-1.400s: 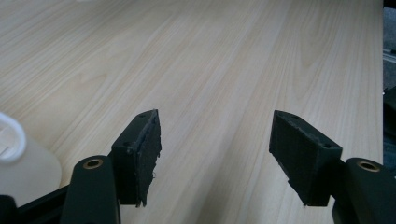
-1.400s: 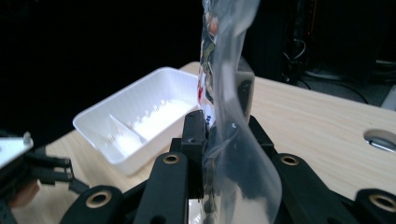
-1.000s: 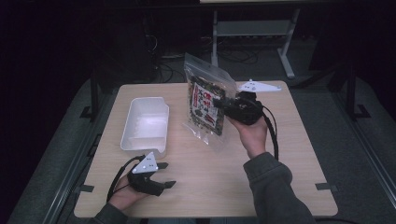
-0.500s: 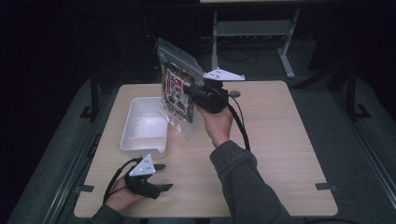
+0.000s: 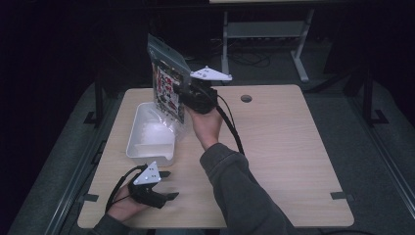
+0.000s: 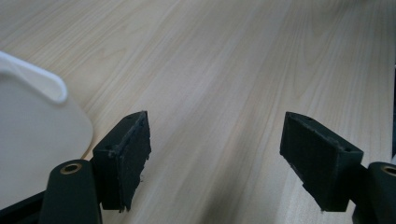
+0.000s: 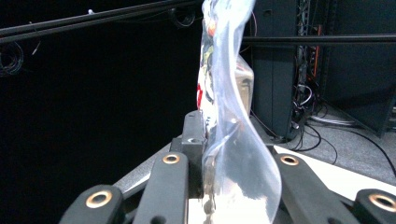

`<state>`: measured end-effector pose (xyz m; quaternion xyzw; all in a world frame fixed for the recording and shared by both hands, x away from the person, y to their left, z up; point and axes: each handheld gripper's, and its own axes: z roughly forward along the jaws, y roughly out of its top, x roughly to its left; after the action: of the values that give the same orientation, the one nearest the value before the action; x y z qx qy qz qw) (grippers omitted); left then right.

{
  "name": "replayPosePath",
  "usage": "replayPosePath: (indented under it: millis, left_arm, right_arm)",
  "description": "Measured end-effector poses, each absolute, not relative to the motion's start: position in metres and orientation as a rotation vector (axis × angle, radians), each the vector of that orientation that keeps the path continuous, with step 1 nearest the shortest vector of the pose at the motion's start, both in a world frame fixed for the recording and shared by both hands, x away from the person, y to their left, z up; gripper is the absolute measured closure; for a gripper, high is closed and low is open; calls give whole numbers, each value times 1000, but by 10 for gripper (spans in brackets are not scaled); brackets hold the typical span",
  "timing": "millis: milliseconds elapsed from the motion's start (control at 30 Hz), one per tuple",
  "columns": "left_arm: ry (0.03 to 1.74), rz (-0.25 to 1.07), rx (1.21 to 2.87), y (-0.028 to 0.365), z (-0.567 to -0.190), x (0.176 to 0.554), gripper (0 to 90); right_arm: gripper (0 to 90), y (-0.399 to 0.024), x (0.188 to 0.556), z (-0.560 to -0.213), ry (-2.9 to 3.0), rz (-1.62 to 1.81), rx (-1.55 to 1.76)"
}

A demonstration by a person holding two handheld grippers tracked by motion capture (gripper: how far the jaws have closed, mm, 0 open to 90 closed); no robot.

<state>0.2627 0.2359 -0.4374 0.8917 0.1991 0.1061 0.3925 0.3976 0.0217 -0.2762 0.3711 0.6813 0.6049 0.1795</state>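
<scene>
A clear plastic bag [image 5: 169, 83] with a printed card inside hangs upright above the right end of a white tray [image 5: 150, 134]. My right gripper [image 5: 185, 95] is shut on the bag's edge, held up over the table. Seen from the right gripper view, the bag [image 7: 224, 93] rises edge-on from between the closed jaws. My left gripper [image 5: 166, 185] rests on the table near the front left, open and empty, just in front of the tray. In the left gripper view its fingers [image 6: 126, 158] stand wide apart over bare wood, with the tray's rim [image 6: 42, 84] at the left.
The wooden table [image 5: 284, 147] has a round cable hole [image 5: 246, 98] near its back edge. The right gripper's cable [image 5: 232, 129] trails along the forearm. A metal stand [image 5: 264, 34] and floor cables sit behind the table in the dark.
My right gripper has carried the bag leftward and up, from the table's middle to above the tray. The left gripper has stayed where it was, open.
</scene>
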Motion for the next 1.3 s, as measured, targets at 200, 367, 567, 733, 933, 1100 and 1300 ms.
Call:
replayPosePath:
  millis: [200,367,567,733,933,1100,1300]
  left_arm:
    - [511,239,2275,238,-440,265,233]
    - [506,241,2269,240,-439,266,230]
    - [503,222,2264,237,-441,266,229]
    - [496,222,2271,237,-441,266,228]
    - [504,213,2257,238,-441,267,227]
    - [499,212,2264,237,-442,267,228]
    - [497,203,2266,236,-443,267,228]
  right_arm:
    - [746,43,403,-286,1922,1688,1034]
    - [746,58,409,-295,1923,1652,1021]
    - [746,74,418,-306,1908,1632,1029]
    - [746,83,422,-314,1908,1629,1017]
    - [746,92,426,-327,1926,1600,1013]
    - [746,93,430,-340,1941,1608,1038]
    - [746,94,434,-355,1956,1599,1093]
